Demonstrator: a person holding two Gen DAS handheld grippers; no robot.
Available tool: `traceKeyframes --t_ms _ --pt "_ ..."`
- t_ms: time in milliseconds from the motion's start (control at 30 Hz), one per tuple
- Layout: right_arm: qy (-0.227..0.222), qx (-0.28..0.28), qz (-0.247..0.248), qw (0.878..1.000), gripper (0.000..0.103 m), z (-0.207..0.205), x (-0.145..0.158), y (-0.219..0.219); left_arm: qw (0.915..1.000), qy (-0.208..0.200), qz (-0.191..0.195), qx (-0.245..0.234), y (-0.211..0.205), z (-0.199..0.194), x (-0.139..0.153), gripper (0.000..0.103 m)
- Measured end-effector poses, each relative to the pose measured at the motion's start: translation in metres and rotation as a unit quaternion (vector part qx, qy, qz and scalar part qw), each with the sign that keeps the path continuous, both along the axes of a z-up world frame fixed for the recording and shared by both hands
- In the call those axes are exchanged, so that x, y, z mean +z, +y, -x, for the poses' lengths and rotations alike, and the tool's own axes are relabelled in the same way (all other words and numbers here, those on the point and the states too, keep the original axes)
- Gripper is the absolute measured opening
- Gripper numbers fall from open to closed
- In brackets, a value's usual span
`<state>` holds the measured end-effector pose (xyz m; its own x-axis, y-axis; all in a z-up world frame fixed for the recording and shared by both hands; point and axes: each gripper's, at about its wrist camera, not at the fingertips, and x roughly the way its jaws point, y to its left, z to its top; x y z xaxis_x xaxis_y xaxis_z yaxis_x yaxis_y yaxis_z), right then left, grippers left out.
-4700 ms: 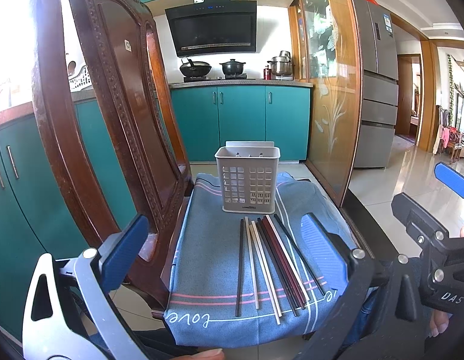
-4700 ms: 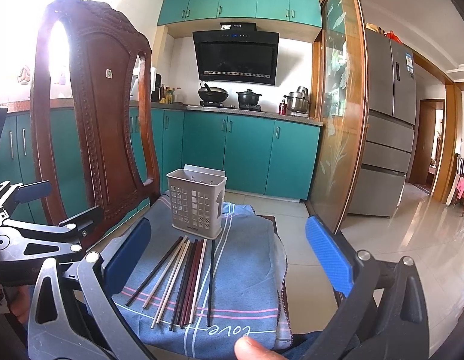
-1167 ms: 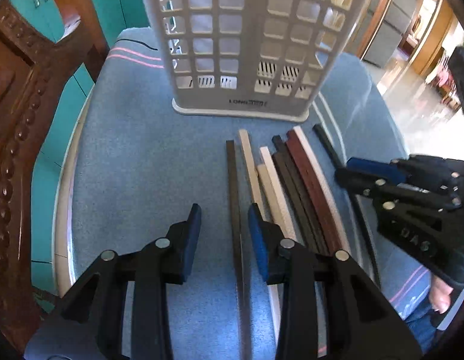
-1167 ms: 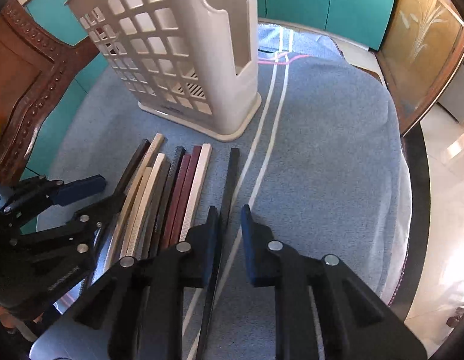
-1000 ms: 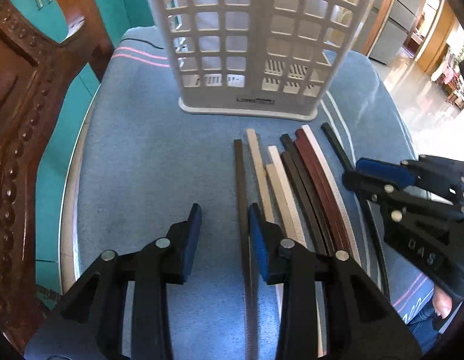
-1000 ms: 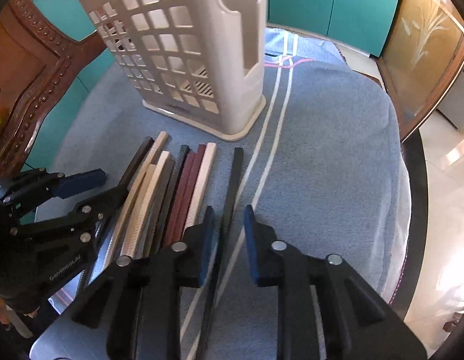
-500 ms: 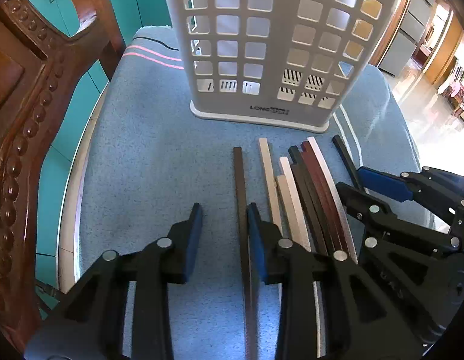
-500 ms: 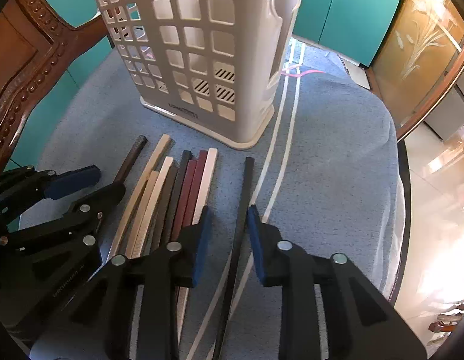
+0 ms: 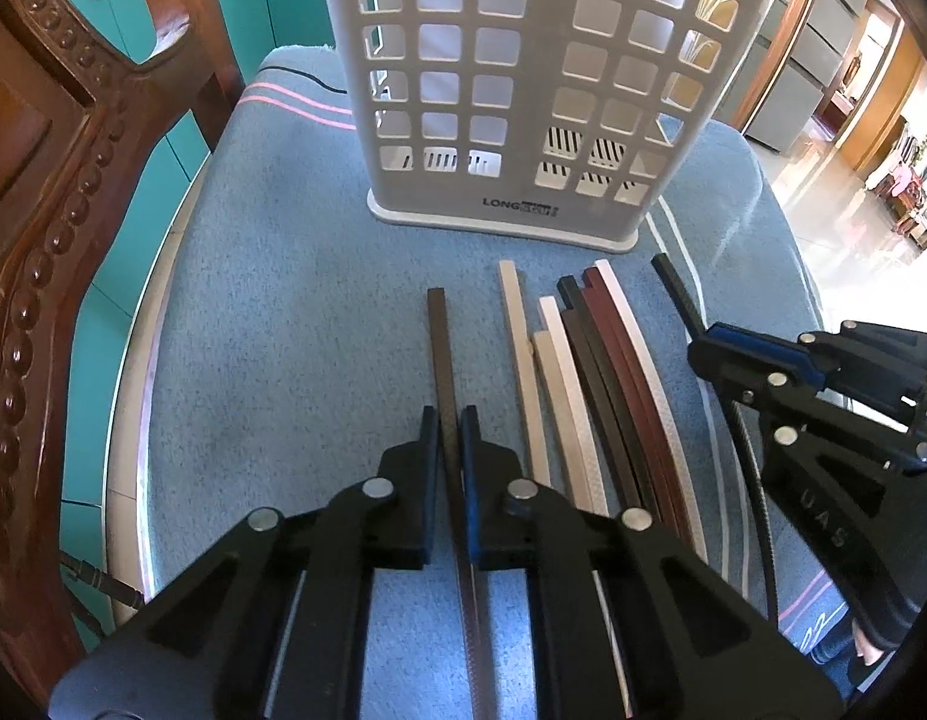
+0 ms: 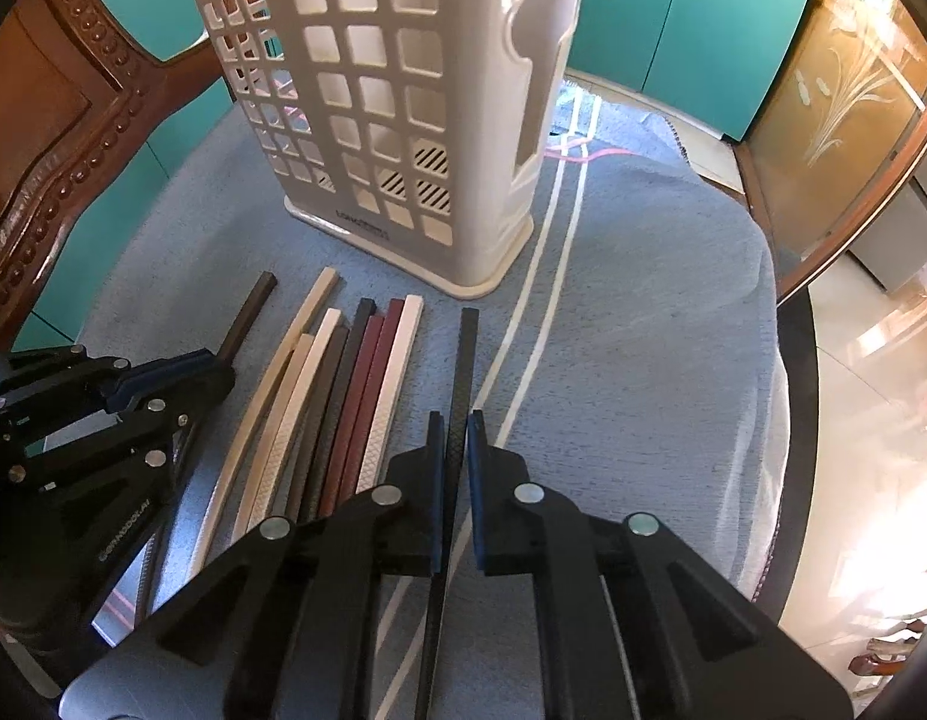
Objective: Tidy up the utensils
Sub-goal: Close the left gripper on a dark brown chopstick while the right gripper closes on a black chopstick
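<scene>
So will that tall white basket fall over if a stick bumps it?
Possibly. The basket stands tall on a narrow base, on a soft towel, and looks empty and light. Its flared foot may steady it a bit.

1. "LONG" plus an illegible second word: printed on base rim of utensil basket [image 9: 523, 120].
2. "UAS": moulded on body of right gripper [image 9: 700, 348], left wrist view.

Left tongs [image 9: 450, 420]: jaws pinched narrow, pointing toward 12 o'clock.
Right tongs [image 10: 455, 423]: jaws likewise pinched narrow, low, pointing 12 o'clock.
</scene>
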<state>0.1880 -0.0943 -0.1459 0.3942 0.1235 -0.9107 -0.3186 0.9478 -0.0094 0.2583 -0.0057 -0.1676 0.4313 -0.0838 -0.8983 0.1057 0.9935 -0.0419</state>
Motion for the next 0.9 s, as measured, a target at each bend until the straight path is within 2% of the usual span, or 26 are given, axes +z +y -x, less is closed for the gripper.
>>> traceKeyframes --t_ms 133,300,367,467,567,600,833,900 --pt "0.003 -0.005 -0.005 1.0 0.013 -0.001 0.005 -0.005 1.0 0.0 -0.002 0.0 -0.002 0.005 0.0 0.009" --pt "0.009 -0.007 -0.013 1.0 0.033 -0.004 0.008 -0.007 1.0 0.0 -0.002 -0.002 -0.002 0.005 0.0 0.009" --pt "0.017 -0.006 -0.018 1.0 0.035 -0.003 0.006 -0.006 1.0 -0.001 -0.002 -0.003 -0.003 0.006 0.001 0.009" --pt "0.012 0.002 -0.017 1.0 0.035 -0.002 0.005 -0.002 1.0 0.0 0.0 -0.005 -0.001 0.006 0.001 0.009" --pt "0.016 0.012 -0.019 1.0 0.011 -0.001 0.008 -0.001 0.9999 0.003 0.009 -0.005 0.004 0.006 0.001 0.009" --pt "0.02 0.015 -0.022 0.999 0.007 0.0 0.009 -0.003 0.9999 0.004 0.012 -0.005 0.006 0.006 0.002 0.009" --pt "0.018 -0.012 -0.055 0.998 0.007 -0.009 0.027 -0.027 0.9996 -0.003 0.026 0.008 0.017 0.006 0.008 0.009" --pt "0.02 -0.018 -0.073 0.997 0.013 -0.011 0.031 -0.032 0.9995 -0.002 0.029 0.011 0.019 0.003 0.009 0.009"
